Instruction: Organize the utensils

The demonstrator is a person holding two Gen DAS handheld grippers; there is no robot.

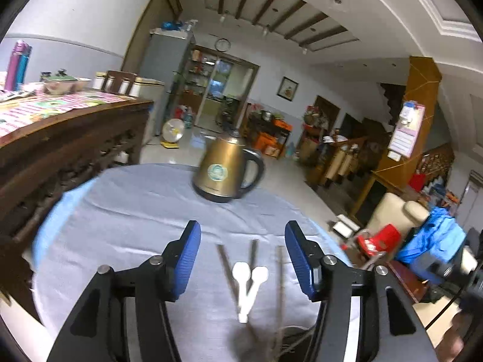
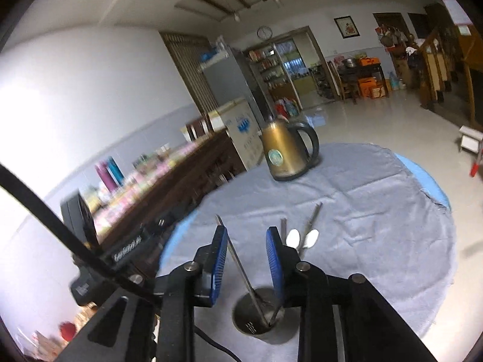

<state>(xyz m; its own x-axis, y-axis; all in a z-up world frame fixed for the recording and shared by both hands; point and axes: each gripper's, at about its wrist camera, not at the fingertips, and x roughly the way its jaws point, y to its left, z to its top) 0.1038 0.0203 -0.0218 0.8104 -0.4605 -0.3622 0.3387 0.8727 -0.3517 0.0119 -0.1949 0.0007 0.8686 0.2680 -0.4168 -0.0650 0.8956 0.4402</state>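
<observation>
Two white spoons (image 1: 249, 274) lie bowls-together on the grey cloth (image 1: 135, 211), flanked by metal chopsticks (image 1: 225, 262) and a blurred stick (image 1: 280, 274). My left gripper (image 1: 241, 241) is open above them, holding nothing. In the right wrist view a round metal utensil cup (image 2: 261, 316) stands on the cloth (image 2: 377, 226) with a metal chopstick (image 2: 238, 265) leaning out of it between the fingers. My right gripper (image 2: 246, 235) is open just above the cup; the chopstick passes between the pads untouched. The spoons (image 2: 302, 238) and another chopstick (image 2: 312, 220) lie beyond.
A gold electric kettle (image 1: 226, 172) (image 2: 286, 154) stands at the far side of the round table. A dark wooden sideboard (image 1: 69, 138) with bowls and bottles runs along the left. A red stool (image 1: 377, 238) and chairs stand to the right.
</observation>
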